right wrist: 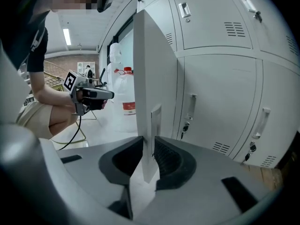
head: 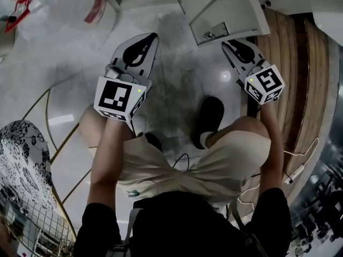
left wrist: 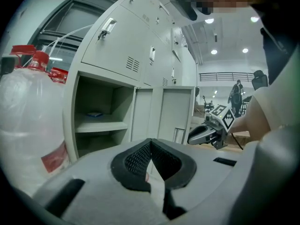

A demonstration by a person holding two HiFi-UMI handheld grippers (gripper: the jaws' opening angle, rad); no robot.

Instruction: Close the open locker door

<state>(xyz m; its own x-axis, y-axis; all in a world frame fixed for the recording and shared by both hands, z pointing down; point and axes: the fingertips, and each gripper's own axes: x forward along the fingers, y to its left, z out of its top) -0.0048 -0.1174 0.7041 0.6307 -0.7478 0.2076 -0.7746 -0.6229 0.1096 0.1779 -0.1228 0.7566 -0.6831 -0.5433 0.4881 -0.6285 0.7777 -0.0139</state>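
While held part open, straddles the locker door's [right wrist: 152, 69] free edge with right gripper [right wrist: 149, 143], pads flanking, not clamping. Holds left gripper [left wrist: 151, 145] shut, empty, well apart.

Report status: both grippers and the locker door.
Left gripper shut, empty. Right gripper jaws apart, astride locker door edge. Door open. Nothing seen blocking the compartment.

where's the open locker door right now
In the right gripper view the open locker door stands edge-on between the jaws of the right tool, closed lockers to its right; in the head view it's at upper right.
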